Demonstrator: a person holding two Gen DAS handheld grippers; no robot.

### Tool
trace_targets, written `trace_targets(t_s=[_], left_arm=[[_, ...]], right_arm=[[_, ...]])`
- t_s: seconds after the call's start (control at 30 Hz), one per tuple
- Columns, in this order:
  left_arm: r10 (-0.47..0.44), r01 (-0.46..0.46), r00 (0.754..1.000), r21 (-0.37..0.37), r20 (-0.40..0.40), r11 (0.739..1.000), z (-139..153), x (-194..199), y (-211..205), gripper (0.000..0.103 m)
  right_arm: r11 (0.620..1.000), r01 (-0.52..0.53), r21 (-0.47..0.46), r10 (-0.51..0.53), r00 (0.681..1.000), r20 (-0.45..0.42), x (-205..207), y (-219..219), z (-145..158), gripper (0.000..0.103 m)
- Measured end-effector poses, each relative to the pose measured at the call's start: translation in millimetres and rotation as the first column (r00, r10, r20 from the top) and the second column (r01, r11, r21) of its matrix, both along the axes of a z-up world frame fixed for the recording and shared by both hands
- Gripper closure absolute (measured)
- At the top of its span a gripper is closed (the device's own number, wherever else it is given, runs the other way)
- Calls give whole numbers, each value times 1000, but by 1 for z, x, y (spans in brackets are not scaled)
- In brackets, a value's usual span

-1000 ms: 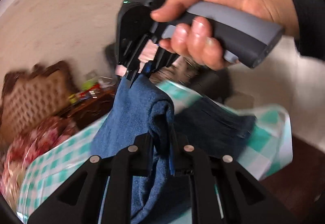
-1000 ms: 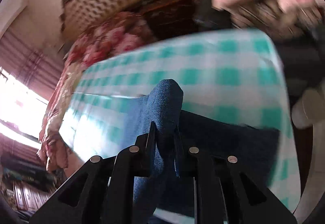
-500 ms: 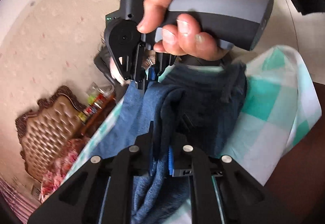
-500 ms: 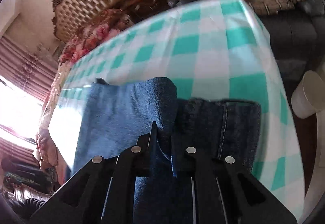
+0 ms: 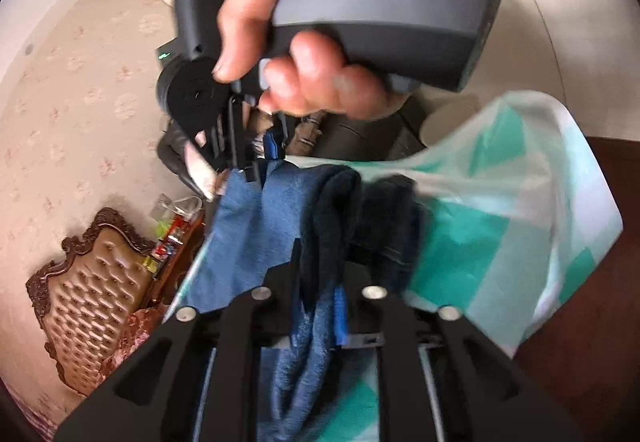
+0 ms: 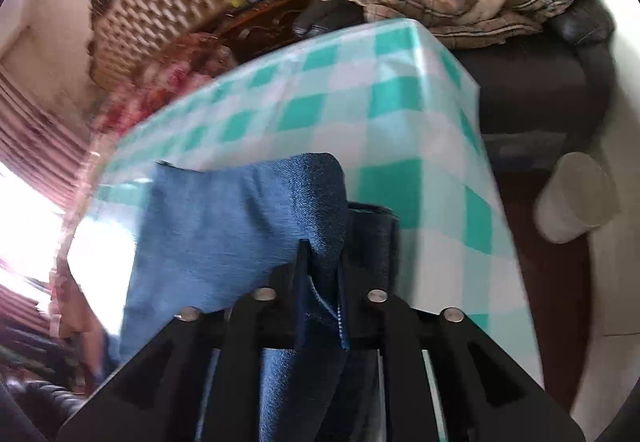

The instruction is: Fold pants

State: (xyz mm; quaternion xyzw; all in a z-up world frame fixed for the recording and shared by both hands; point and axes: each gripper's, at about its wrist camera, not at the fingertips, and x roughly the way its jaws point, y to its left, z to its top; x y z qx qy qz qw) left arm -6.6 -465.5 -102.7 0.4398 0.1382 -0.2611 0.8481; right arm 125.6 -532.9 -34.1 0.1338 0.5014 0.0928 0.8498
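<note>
I hold both tools clamped on the blue denim pants (image 6: 224, 226). My left gripper (image 5: 318, 282) has its jaws together on a thick bunched ridge of the cloth, and my right gripper (image 6: 322, 274) has its jaws pinched on a rounded fold of the same denim, the fabric squeezed up between the black fingers (image 6: 304, 262). In the left view I also see my right hand (image 5: 320, 41) wrapped round the grey handle of the other tool, its tip biting the pants' far edge just beyond my own.

I judge I grip two points of one edge so that the cloth hangs taut between them and can be carried over as a flat panel, not a lump. Holding with both also keeps the layers from sliding apart while I bring them across the table with the teal and white checked cloth (image 6: 400, 113).

The pants lie on that table, near its corner, partly lifted at my jaws. The lighter blue panel spreads flat to the left, while a darker rolled part (image 5: 384, 217) sits just beside my left fingers (image 5: 298, 270). The denim looks heavy and stiff, creasing in broad rounded folds. The picture is blurred, so I cannot tell which end of the pants I hold.
</note>
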Motion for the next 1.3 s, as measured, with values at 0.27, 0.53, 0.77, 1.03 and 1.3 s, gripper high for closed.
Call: trace_targets(t_s=[0.27,0.53,0.77,1.03,1.3], left_arm=[[-101,-65,926,-416,-365,907,91,46,98,50],[-179,-218,713,-457,-678,862,83,258,62,88],[-76,-201,695,-294,-715,934,43,276,25,85],[-77,-302,694,-387,-716,871,63,212,102,72],[13,-334,673,-288,-739,897,35,190,116,58]], right_arm=[[934,285,-216,-244,949,200,-71,-9,45,67],[870,374,-320,-314,922,226,-105,67,15,67],[849,392,-354,-357,920,163,-102,69,-18,68],[841,398,-367,-362,917,166,-99,71,-21,68],[831,396,-392,-359,918,166,-101,76,-22,68]])
